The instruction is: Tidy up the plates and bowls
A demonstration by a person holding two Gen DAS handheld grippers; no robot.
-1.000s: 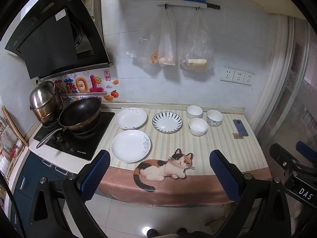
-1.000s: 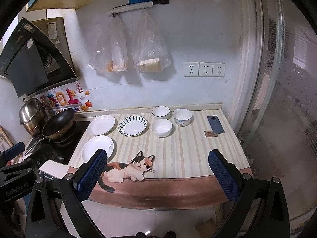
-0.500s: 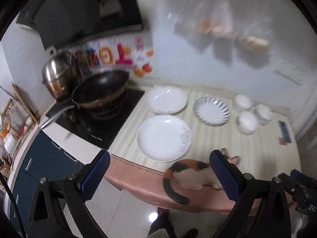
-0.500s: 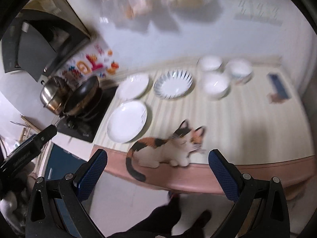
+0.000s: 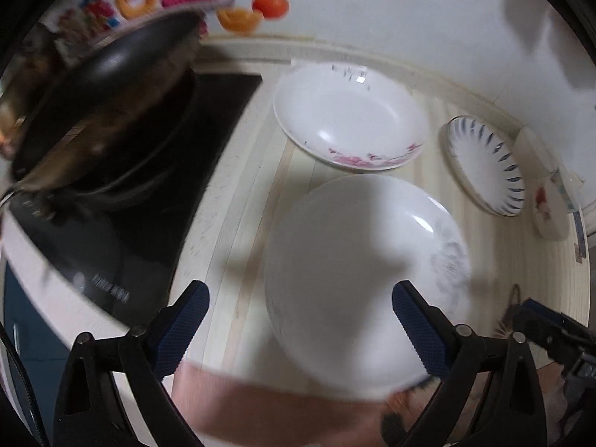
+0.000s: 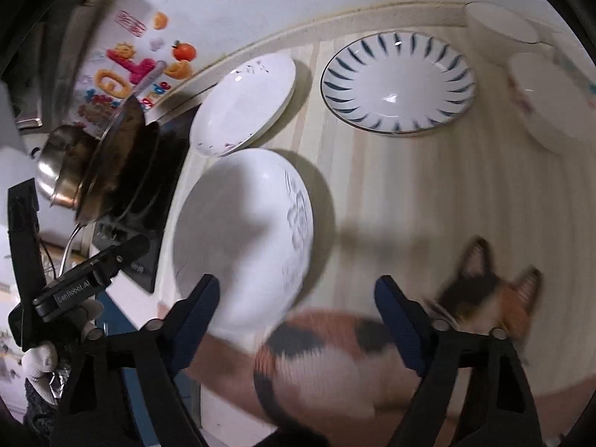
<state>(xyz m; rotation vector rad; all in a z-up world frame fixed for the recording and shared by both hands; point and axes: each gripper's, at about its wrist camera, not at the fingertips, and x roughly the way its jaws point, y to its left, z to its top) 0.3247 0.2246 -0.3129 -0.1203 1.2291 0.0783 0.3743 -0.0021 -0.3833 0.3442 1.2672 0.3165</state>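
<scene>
The left gripper [image 5: 300, 326] had just been closing, its jaws still apart over the front white plate [image 5: 357, 279], gripping nothing; blur smeared that plate's near rim. The right gripper [image 6: 296, 318] had also just been closing, jaws apart and empty, above the counter's [image 6: 409, 193] front edge, where the cat print [image 6: 372, 354] was blurred. Behind lay the pink-flowered plate [image 5: 350, 115] and the blue-striped plate [image 6: 398, 82]. 2 bowls [image 6: 551, 104] near the counter's back right corner were cut off.
</scene>
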